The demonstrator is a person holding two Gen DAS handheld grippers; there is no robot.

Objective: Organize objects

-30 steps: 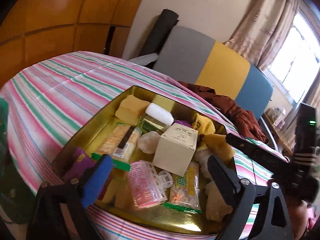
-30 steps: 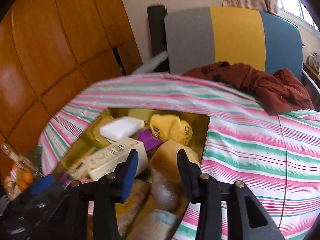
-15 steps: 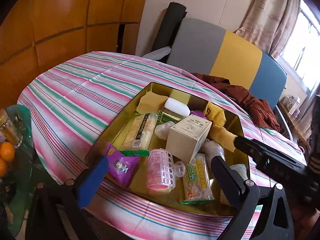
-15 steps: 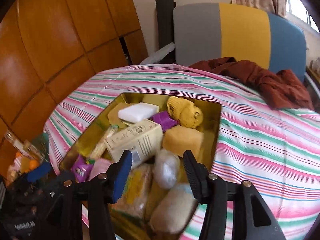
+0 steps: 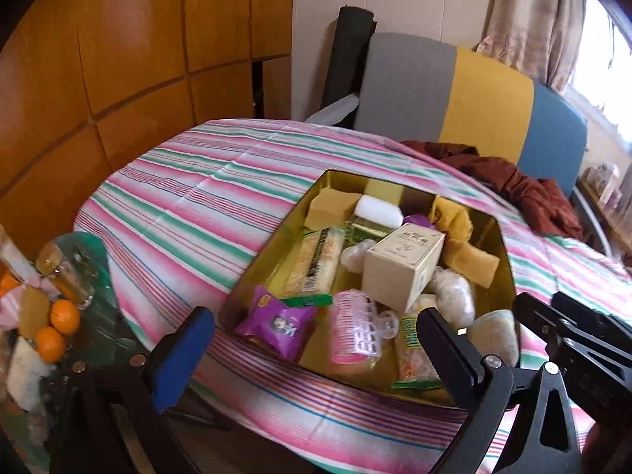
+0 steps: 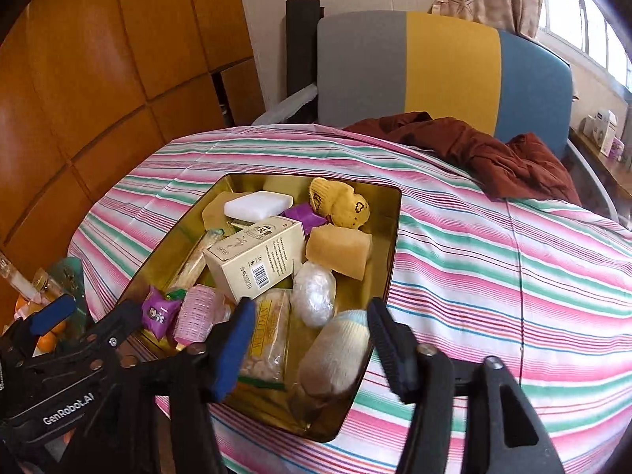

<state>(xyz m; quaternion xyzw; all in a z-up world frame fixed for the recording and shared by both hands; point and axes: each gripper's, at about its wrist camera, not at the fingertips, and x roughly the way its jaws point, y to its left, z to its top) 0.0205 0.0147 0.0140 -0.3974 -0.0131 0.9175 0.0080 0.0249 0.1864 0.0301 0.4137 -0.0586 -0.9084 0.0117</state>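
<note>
A gold tin (image 5: 276,233) (image 6: 391,237) sits on the striped tablecloth (image 5: 189,205), filled with several items: a beige carton (image 5: 399,264) (image 6: 256,256), a pink hair roller (image 5: 355,331) (image 6: 195,312), a purple snack packet (image 5: 278,324) (image 6: 158,312), a white soap bar (image 5: 377,211) (image 6: 256,205), yellow sponges and wrapped snacks. My left gripper (image 5: 312,339) is open and empty, before the tin's near edge. My right gripper (image 6: 308,335) is open and empty above the tin's near right corner, over a rolled sock (image 6: 335,351).
A grey, yellow and blue chair back (image 6: 434,67) stands behind the table with a dark red cloth (image 6: 493,150) on the table's far right. A low glass side table with oranges (image 5: 55,328) is at the lower left. Wooden wall panels lie to the left.
Both grippers have pulled back and up from the tin, so more of the table and tin shows. The right gripper's jaws have opened wider. The items in the tin have not moved.
</note>
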